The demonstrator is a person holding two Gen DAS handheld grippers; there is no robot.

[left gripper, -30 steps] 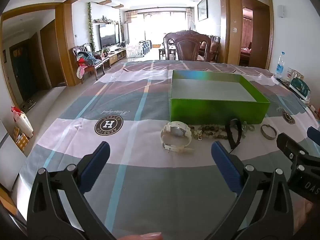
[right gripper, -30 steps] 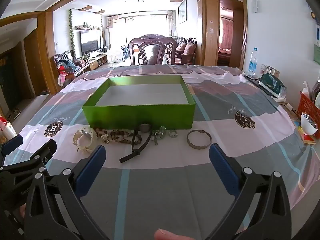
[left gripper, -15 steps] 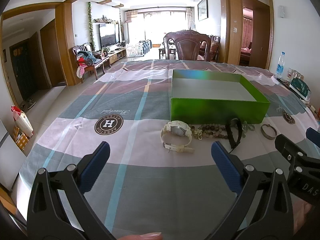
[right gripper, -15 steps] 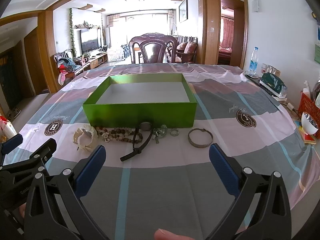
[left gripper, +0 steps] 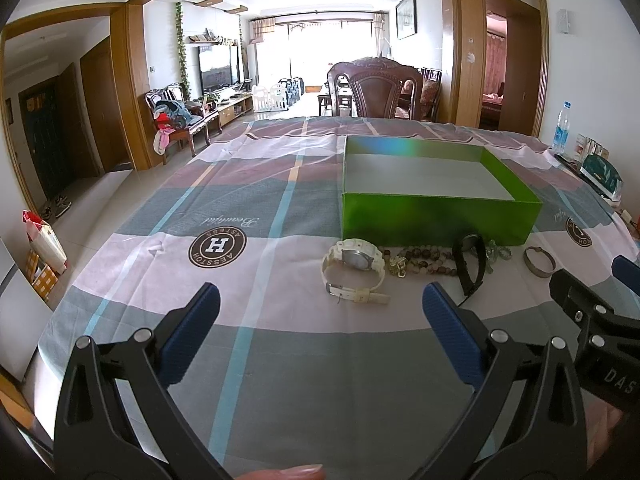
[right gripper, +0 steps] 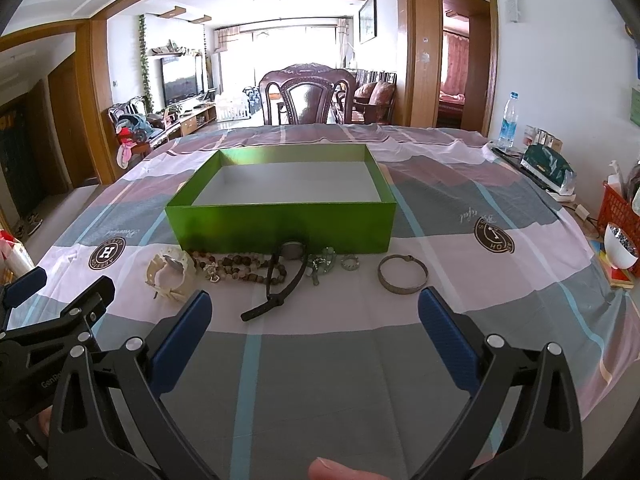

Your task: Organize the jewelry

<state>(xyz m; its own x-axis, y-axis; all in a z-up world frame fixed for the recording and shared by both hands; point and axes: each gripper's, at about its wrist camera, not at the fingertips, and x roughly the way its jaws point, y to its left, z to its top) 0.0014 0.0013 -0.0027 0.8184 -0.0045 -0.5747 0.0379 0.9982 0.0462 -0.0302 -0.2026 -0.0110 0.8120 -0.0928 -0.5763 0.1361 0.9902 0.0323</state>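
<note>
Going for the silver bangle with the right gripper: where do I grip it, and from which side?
Come down from above and pinch the near rim of the silver bangle, one finger inside the ring. It lies flat on the cloth, clear of the other pieces. The right gripper is open.

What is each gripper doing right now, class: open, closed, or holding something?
Left gripper: open, holding nothing, hovering short of the white watch.
Right gripper: open, holding nothing.

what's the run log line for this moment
phase: pre-grasp | left gripper: open, empty | right gripper: open, empty | green box: empty | white watch, bangle: on tablecloth
</note>
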